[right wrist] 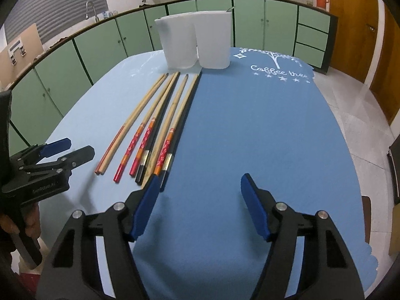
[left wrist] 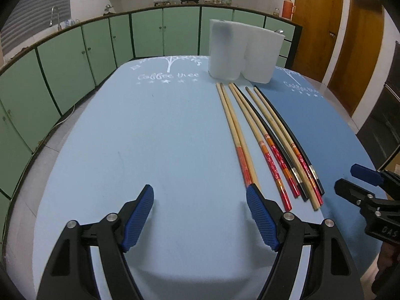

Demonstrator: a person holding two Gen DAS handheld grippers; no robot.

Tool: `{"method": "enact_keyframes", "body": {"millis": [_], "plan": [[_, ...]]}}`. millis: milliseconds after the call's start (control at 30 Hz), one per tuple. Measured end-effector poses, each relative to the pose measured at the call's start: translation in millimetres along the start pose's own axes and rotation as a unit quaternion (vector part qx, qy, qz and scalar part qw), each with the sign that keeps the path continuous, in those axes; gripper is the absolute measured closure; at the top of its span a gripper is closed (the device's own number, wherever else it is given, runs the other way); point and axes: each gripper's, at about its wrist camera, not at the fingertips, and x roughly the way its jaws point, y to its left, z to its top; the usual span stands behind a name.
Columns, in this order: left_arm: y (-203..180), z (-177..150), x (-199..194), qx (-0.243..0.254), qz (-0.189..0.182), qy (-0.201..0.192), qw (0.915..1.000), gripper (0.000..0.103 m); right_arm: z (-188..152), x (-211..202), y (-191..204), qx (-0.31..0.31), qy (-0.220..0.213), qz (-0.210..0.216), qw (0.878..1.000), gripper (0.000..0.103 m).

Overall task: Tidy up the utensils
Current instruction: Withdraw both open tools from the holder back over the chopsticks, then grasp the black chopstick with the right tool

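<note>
While chopsticks (left wrist: 262, 135) lie untouched, left tongs (left wrist: 200, 200) gape empty; right tongs (right wrist: 200, 187) likewise.

Chopsticks (left wrist: 252, 130) flat, side by side, before white cups (left wrist: 226, 50).

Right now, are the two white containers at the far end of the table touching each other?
Cannot tell. In the right wrist view the left white container overlaps the right white container near the rims, with a gap at the bases; neither view shows contact plainly.
</note>
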Motion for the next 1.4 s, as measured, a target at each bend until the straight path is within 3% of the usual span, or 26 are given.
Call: {"method": "enact_keyframes", "body": {"millis": [433, 667, 800, 1133, 1400], "plan": [[-4.5, -8.2, 6.5, -0.004, 0.007, -0.001, 1.0000, 0.029, -0.1, 11.1, 12.6, -0.002, 0.003, -0.002, 1.000, 0.041], [-0.4, -7.1, 6.1, -0.009, 0.009, -0.004, 0.9999, 0.030, 1.0, 11.0, -0.7, 0.010, 0.000, -0.033, 0.999, 0.042], [3.8, -6.7, 1.0, -0.014, 0.010, -0.008, 0.9998, 0.030, 0.6, 6.7, -5.5, 0.014, -0.002, -0.022, 1.000, 0.043], [-0.3, -11.4, 1.5, -0.022, 0.012, -0.020, 0.9995, 0.032, -7.6, 13.0, 8.6, 0.002, -0.011, -0.011, 1.000, 0.054], [-3.0, -13.0, -1.8, -0.024, 0.006, -0.027, 0.9993, 0.034, -11.0, 13.5, 13.0, 0.010, -0.031, -0.017, 0.999, 0.072]]}}
